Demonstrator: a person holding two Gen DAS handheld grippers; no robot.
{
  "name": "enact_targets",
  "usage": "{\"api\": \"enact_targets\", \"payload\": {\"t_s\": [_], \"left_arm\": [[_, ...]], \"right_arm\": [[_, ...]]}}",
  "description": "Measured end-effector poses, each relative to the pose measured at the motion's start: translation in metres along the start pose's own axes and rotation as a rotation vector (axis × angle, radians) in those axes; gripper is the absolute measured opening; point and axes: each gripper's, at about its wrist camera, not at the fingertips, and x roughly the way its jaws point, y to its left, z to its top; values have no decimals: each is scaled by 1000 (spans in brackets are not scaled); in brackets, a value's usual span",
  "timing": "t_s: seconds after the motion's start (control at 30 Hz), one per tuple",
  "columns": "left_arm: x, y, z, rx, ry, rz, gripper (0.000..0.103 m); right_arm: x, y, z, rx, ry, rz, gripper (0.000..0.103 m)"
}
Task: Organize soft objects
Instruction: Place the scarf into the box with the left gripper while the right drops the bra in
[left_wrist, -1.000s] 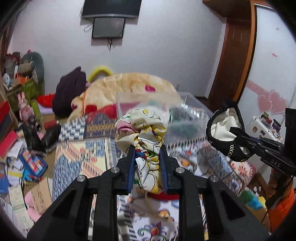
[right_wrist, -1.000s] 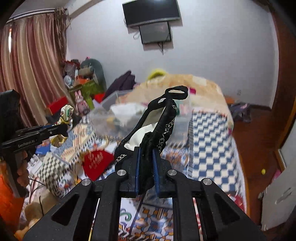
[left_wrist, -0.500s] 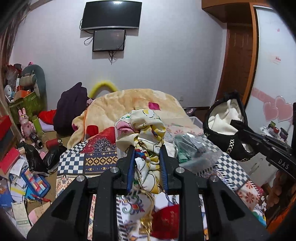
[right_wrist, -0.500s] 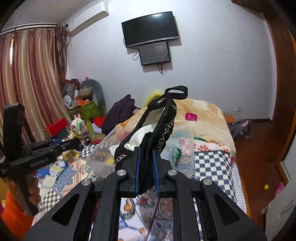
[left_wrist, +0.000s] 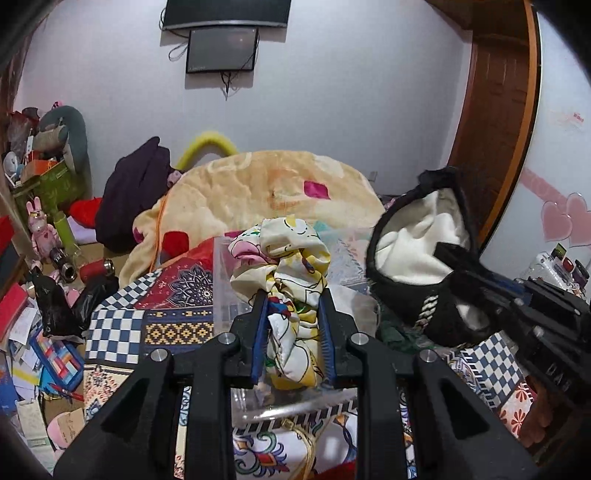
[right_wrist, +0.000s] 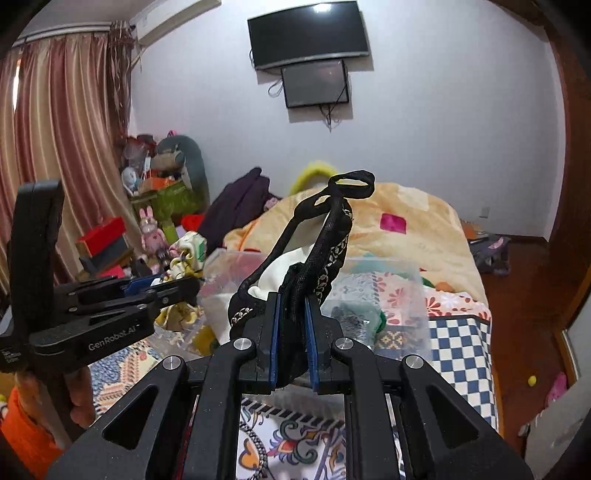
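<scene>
Left gripper (left_wrist: 291, 317) clamped on crumpled yellow cartoon-print cloth (left_wrist: 286, 266); right gripper (right_wrist: 291, 325) pinching black white-lined fabric pouch (right_wrist: 295, 258); both above clear plastic bin (right_wrist: 391, 295).

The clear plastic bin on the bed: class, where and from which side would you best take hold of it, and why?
Probably the near rim of the clear plastic bin, pinched from above: the top is open and its thin upright wall fits between two fingers. Both grippers are occupied, left gripper with printed cloth.

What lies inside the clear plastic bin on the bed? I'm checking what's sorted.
Inside the clear plastic bin a dark green crumpled item shows through the wall; the black-trimmed white garment covers the rest.
</scene>
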Motion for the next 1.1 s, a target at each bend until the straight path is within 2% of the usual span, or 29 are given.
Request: {"api": "enact_targets", "payload": {"t_s": [0.27, 0.43, 0.53, 0.73, 0.8, 0.9, 1.1], "left_arm": [[24, -2, -7, 16, 47, 31, 25], [26, -4, -12, 27, 59, 45, 40], [24, -3, -13, 21, 52, 48, 53], [12, -4, -12, 13, 42, 28, 60], [3, -4, -12, 13, 31, 19, 65], [-13, -6, -12, 21, -3, 14, 72], [-40, -6, -15, 31, -37, -7, 85]], "right_arm": [[27, 8, -11, -36, 84, -14, 13], [25, 5, -9, -45, 86, -29, 15], [23, 8, -10, -82, 85, -64, 18], [16, 9, -9, -102, 76, -101, 37], [11, 7, -10, -94, 65, -97, 54], [0, 8, -10, -87, 30, -90, 71], [-19, 12, -11, -83, -6, -60, 83]]}}
